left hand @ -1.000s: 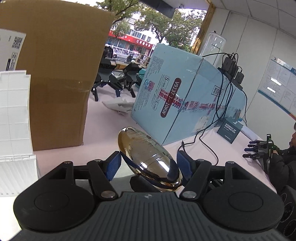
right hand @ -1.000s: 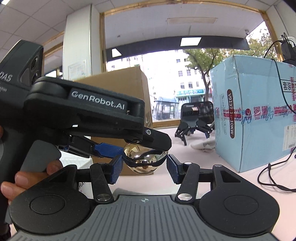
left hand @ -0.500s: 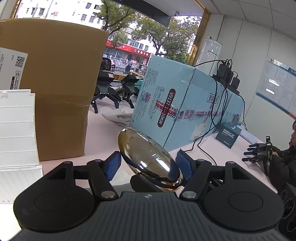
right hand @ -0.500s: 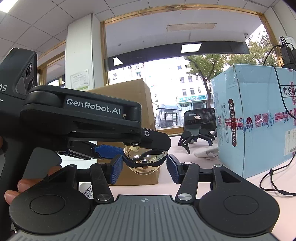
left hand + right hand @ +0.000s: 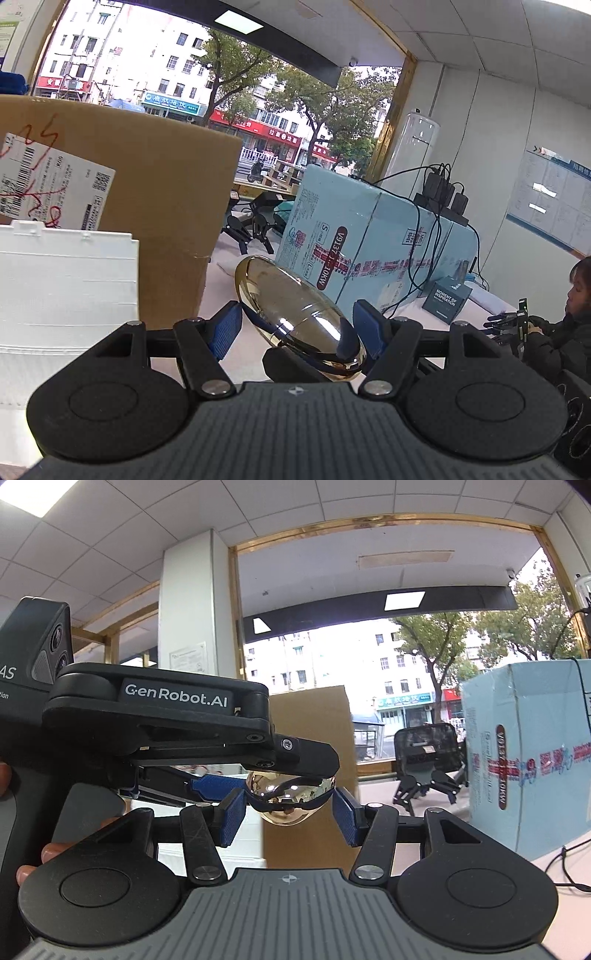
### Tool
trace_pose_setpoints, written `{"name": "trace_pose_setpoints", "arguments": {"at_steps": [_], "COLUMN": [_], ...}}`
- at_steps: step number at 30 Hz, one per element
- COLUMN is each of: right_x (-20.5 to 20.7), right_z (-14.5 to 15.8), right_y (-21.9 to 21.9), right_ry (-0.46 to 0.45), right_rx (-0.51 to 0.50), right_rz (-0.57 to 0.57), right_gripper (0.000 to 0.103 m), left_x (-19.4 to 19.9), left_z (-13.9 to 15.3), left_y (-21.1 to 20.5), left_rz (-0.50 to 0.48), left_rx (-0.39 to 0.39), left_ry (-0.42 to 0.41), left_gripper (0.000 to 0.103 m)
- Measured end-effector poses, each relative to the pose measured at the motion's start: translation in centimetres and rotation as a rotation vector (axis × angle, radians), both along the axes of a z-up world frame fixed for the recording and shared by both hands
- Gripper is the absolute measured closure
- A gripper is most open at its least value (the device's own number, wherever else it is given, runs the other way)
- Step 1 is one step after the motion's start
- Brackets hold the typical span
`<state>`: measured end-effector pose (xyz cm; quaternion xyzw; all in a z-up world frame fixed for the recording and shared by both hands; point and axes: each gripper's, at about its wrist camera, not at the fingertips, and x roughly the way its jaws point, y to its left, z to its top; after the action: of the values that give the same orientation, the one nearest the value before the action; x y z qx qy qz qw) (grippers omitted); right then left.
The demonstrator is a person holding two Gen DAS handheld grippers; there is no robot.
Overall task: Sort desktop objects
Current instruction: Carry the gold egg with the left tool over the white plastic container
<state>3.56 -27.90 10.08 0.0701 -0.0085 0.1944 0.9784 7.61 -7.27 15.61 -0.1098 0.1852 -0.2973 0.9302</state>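
A shiny golden oval object hangs in the air above the pink table. My left gripper is shut on it, with a blue pad pressing each side. In the right wrist view the same golden object sits between the blue pads of my right gripper, which is also shut on it. The left gripper's black housing reaches in from the left, one finger lying over the top of the object. A hand holds the left gripper's handle.
A brown cardboard box and a white ribbed crate stand at the left. A light blue carton with chargers and cables on top stands ahead. A small dark box lies by it. A seated person is at the far right.
Both grippers have risen and tilted upward together with the golden object, so the boxes sit lower in view. Neither grip has changed.
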Motion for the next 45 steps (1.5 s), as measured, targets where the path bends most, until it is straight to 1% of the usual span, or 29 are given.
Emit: {"name": "trace_pose_setpoints", "arguments": {"at_steps": [10, 13, 16, 18, 24, 26, 30, 33, 39, 42, 45], "right_x": [-1.5, -1.9, -2.0, -2.2, -2.2, -1.9, -1.3, -1.0, -0.2, 0.6, 1.3], "right_z": [2.1, 2.3, 2.4, 2.5, 3.4, 3.4, 3.4, 3.1, 1.9, 1.5, 1.0], "right_y": [6.3, 8.3, 10.1, 11.5, 14.7, 15.4, 16.3, 15.8, 14.5, 14.2, 14.2], "right_ry": [-0.040, -0.025, -0.011, -0.012, -0.003, 0.003, 0.025, 0.050, 0.084, 0.124, 0.172], "right_rx": [-0.011, 0.001, 0.024, 0.022, 0.016, 0.027, 0.031, 0.031, 0.033, 0.032, 0.027], "right_rz": [0.123, 0.173, 0.219, 0.245, 0.299, 0.309, 0.319, 0.321, 0.324, 0.328, 0.327], "right_gripper": [0.054, 0.054, 0.054, 0.054, 0.054, 0.054, 0.054, 0.054, 0.054, 0.054, 0.054], "left_x": [-2.8, -3.4, -3.6, -3.9, -4.0, -4.0, -3.5, -3.1, -2.4, -1.6, -0.6], "left_z": [2.0, 2.1, 2.2, 2.3, 2.3, 2.2, 2.0, 1.6, 0.9, 0.4, -0.5], "left_y": [7.5, 9.9, 12.1, 13.4, 16.8, 17.5, 18.2, 18.3, 17.3, 16.7, 16.6], "left_rz": [0.124, 0.172, 0.219, 0.245, 0.314, 0.331, 0.353, 0.355, 0.335, 0.336, 0.333], "left_rx": [-0.049, -0.074, -0.074, -0.075, -0.117, -0.125, -0.125, -0.127, -0.095, -0.066, -0.058], "left_ry": [-0.035, -0.032, -0.013, -0.012, -0.005, -0.009, 0.012, 0.024, 0.030, 0.044, 0.074], "left_gripper": [0.040, 0.040, 0.040, 0.040, 0.040, 0.039, 0.038, 0.038, 0.038, 0.038, 0.038]}}
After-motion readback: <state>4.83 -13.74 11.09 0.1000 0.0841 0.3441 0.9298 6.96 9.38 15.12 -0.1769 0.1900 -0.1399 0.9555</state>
